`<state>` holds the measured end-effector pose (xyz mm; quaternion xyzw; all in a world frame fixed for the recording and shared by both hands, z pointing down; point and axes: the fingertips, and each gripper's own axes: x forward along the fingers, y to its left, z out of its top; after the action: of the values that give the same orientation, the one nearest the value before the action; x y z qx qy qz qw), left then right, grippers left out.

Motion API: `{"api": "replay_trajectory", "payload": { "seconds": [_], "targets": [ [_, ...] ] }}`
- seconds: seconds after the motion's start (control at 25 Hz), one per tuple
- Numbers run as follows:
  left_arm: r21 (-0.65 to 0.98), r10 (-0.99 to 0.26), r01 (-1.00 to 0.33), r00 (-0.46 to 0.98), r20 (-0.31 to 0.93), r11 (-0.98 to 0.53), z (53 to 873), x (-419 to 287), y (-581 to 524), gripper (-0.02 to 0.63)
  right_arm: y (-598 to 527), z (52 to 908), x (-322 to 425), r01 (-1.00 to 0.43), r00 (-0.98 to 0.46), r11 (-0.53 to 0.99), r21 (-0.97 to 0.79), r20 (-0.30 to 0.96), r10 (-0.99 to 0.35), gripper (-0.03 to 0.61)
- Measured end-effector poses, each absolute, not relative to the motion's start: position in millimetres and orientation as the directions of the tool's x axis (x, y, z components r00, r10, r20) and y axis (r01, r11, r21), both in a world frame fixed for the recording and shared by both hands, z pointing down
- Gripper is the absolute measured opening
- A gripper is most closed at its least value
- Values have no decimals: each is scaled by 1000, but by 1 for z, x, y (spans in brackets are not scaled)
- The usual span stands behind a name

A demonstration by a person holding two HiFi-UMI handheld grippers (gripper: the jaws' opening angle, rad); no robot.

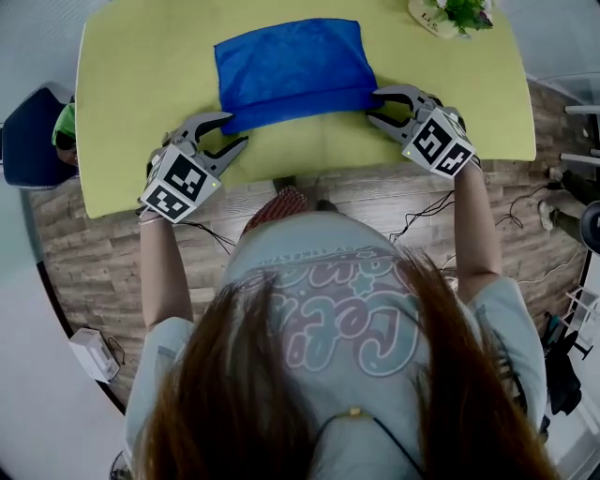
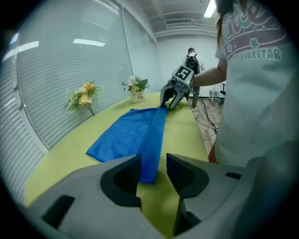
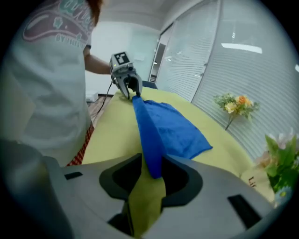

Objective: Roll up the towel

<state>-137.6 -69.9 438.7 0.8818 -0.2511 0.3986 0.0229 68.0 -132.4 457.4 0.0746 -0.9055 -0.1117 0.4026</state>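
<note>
Currently left gripper (image 2: 153, 161) jaws apart before towel (image 2: 126, 135) end, right gripper (image 3: 152, 161) jaws loosely straddling it

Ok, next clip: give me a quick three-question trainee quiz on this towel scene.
1. True or false: the blue towel is already rolled up completely.
2. What stands at the far corner of the table? A) flowers B) a mug C) a book
3. Fill in: the tongs of the left gripper and right gripper stand ____.
Key: 1 false, only its near edge is turned over; 2 A; 3 open.
</note>
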Motion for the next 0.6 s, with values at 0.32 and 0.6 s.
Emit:
{"api": "replay_trajectory", "payload": {
  "seconds": [0.32, 0.6],
  "targets": [
    [-136, -405, -489, 502, 764, -862, 453, -156, -78, 123, -129, 463, 78, -96, -696, 984, 150, 697, -174, 110],
    [-142, -431, -510, 508, 746, -848, 455, -156, -82, 84, -138, 461, 81, -126, -691, 974, 187, 688, -221, 30]
  ]
}}
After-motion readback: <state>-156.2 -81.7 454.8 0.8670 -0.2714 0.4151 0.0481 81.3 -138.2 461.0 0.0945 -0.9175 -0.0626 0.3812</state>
